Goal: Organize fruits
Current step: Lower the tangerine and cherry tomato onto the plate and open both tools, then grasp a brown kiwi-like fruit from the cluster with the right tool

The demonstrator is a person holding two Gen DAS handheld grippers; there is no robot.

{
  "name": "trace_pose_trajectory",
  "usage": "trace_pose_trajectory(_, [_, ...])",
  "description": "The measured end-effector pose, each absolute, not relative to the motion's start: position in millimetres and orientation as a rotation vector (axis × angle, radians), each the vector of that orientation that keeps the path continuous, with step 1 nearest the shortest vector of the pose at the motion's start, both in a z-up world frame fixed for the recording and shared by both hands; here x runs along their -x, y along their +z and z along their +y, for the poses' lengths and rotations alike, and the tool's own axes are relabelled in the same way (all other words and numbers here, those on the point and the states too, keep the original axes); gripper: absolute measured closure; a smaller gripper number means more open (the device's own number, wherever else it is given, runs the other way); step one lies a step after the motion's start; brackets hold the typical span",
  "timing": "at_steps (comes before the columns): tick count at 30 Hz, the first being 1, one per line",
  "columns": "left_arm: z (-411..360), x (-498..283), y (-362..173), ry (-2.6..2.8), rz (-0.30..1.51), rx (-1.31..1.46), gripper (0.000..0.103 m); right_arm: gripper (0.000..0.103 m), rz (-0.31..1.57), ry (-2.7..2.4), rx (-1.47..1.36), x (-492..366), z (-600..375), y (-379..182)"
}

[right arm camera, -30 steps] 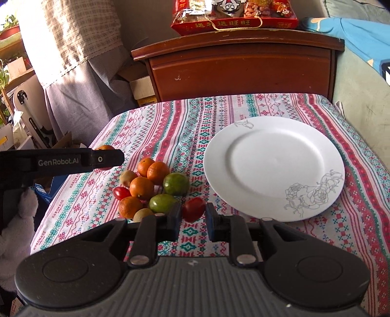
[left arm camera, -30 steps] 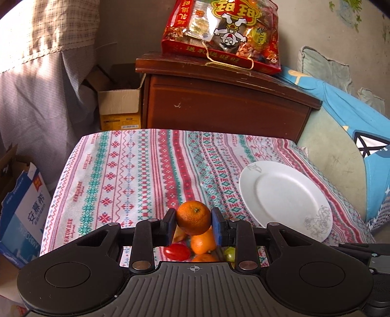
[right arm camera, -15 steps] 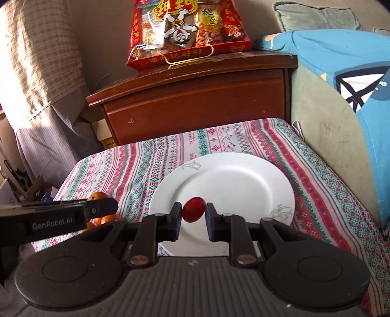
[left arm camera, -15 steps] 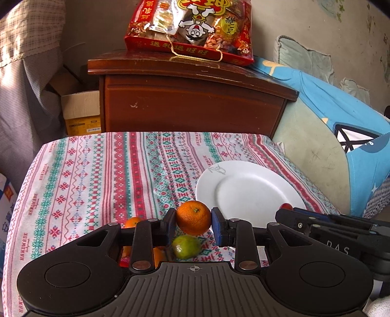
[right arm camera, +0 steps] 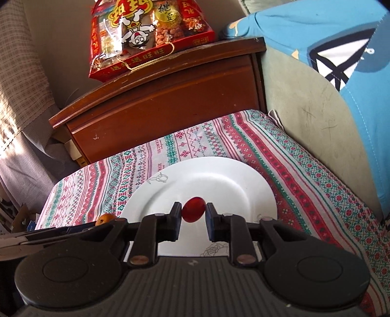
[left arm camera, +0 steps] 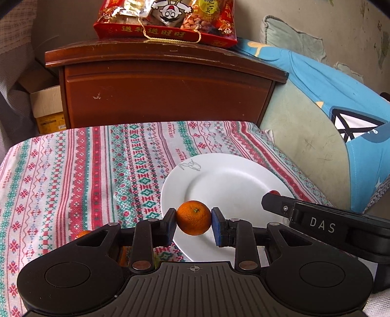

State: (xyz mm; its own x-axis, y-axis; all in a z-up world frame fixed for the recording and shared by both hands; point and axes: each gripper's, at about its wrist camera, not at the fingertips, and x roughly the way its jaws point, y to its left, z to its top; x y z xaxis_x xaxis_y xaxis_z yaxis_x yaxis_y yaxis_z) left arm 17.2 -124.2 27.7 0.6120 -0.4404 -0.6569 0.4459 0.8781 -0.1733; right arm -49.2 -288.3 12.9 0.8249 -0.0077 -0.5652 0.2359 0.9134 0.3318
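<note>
My left gripper (left arm camera: pixel 194 217) is shut on a small orange (left arm camera: pixel 194 217), held above the near left rim of the white plate (left arm camera: pixel 234 180). In the left wrist view the right gripper's black body (left arm camera: pixel 316 222) reaches in from the right, with a bit of red fruit (left arm camera: pixel 274 192) showing at its tip. My right gripper (right arm camera: pixel 193 212) is shut on a small red tomato (right arm camera: pixel 193 212), held over the middle of the plate (right arm camera: pixel 219 178). The plate itself is bare. A bit of an orange (right arm camera: pixel 105 218) shows at the left, behind the left gripper's body.
The striped patterned cloth (left arm camera: pixel 85 170) covers the table. Behind it stands a brown wooden cabinet (left arm camera: pixel 165 92) with a red snack bag (left arm camera: pixel 168 19) on top. A blue and green cushion (left arm camera: pixel 341 117) lies at the right, a cardboard box (left arm camera: pixel 46 109) at the left.
Both grippers have carried their fruit to the right, from above the fruit pile to above the plate. The pile has dropped out of view under the left gripper.
</note>
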Motion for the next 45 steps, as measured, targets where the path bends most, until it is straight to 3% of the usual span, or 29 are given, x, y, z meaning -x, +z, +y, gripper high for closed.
trace_pose_trajectory(13, [-146,-30,16,-0.525,0.777,-0.043,0.071,0.077,0.625,-0.151,-0.464,37,-298,5])
trace_pose_trajectory(16, [-142,-30,26,-0.511,0.771,-0.035,0.06,0.07,0.61,-0.161,-0.483,40,-301,12])
trace_pose_trajectory(25, [-112,-19,64,-0.477,0.743,-0.001,0.053,0.053,0.595,-0.157,-0.487,59,-294,31])
trace_pose_trajectory(45, [-13,35,69,-0.285,0.807,0.09,0.052,0.051,0.698,0.062,-0.375,116,-206,21])
